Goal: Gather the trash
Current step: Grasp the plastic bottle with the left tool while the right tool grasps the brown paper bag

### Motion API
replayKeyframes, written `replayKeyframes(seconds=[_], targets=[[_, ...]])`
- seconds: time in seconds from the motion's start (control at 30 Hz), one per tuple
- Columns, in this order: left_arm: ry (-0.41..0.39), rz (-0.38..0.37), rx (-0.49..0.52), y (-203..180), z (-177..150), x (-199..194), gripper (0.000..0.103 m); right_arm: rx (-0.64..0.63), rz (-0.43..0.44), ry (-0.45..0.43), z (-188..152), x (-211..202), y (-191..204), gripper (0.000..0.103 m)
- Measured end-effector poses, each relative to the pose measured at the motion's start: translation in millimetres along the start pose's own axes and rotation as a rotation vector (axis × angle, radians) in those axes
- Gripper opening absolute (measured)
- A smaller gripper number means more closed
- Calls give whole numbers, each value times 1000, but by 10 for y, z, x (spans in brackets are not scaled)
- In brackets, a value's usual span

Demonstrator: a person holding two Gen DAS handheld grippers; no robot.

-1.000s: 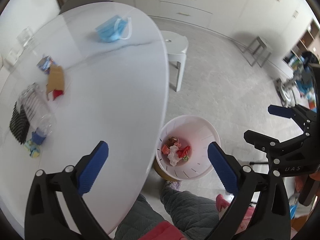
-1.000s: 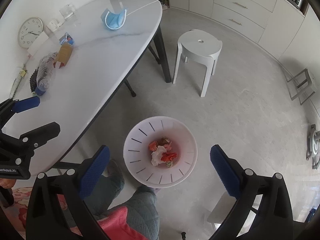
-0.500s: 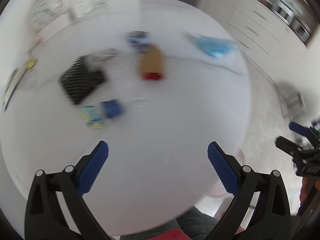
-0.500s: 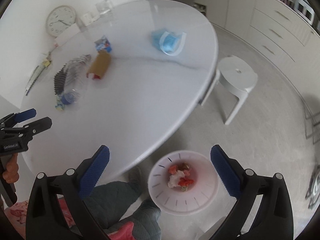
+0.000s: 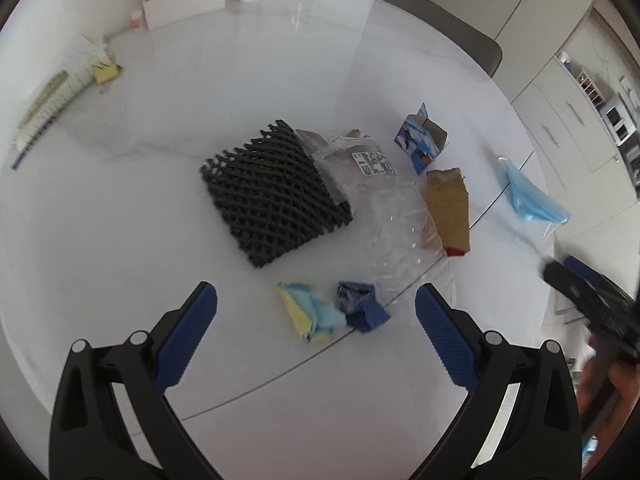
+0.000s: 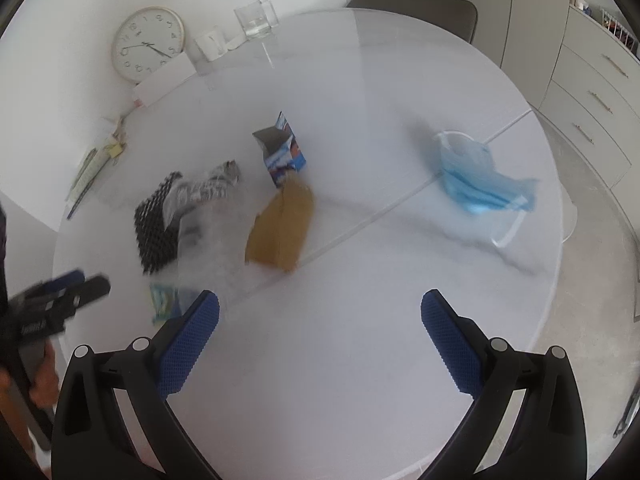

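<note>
Close ahead of the left gripper (image 5: 316,312), a crumpled yellow-and-blue wrapper (image 5: 310,314) lies touching a blue scrap (image 5: 362,308) on the white table (image 5: 120,240). Both grippers' jaws are spread and hold nothing; the right gripper (image 6: 320,316) hovers over bare tabletop.

Counts on the round white table (image 5: 200,92):
- 1 black foam mesh sleeve (image 5: 274,192)
- 1 crushed clear plastic bottle (image 5: 394,220) with 1 crumpled blue label (image 5: 362,308)
- 1 yellow-and-light-blue wrapper (image 5: 310,312)
- 1 flattened brown cardboard box (image 5: 448,210)
- 1 small open blue printed carton (image 5: 420,140)
- 1 light blue face mask (image 6: 478,178)
- 1 round white wall clock (image 6: 148,44)
- 1 clear glass jug (image 6: 256,18)
- 1 white mug (image 6: 210,46)
</note>
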State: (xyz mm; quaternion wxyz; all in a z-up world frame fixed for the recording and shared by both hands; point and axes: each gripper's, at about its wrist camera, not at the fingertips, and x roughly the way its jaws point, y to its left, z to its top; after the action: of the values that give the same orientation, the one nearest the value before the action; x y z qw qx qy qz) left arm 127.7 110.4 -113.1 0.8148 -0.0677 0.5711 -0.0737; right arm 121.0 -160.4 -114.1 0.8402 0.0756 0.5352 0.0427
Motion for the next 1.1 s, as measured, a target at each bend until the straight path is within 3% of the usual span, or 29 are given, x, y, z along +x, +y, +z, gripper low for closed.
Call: replayKeyframes(seconds=[0.2, 0.37, 0.43, 0.5, 0.6, 0.8, 0.97, 1.1], targets=[[62, -61, 66, -188, 152, 280, 95, 68, 18, 64, 369, 602, 134, 91], [108, -89, 83, -334, 176, 478, 95, 86, 1, 134, 462, 972, 217, 85], [118, -101, 70, -368, 183, 523, 95, 84, 5, 168, 454, 1102, 238, 71], [122, -98, 59, -401, 197, 551, 95, 85, 19, 194, 426, 1162, 226, 44], [131, -89, 43, -487, 224, 602, 95, 92, 39, 186, 396, 1104, 130, 31], [168, -36, 29, -736, 312, 786, 93, 84, 21, 132, 329, 750, -172, 28], [229, -1, -24, -954, 426, 1021, 81, 82, 29, 83, 210, 445, -432, 28], [249, 74, -17, -1125, 492, 1179, 62, 104, 36, 71, 91, 284, -668, 29]])
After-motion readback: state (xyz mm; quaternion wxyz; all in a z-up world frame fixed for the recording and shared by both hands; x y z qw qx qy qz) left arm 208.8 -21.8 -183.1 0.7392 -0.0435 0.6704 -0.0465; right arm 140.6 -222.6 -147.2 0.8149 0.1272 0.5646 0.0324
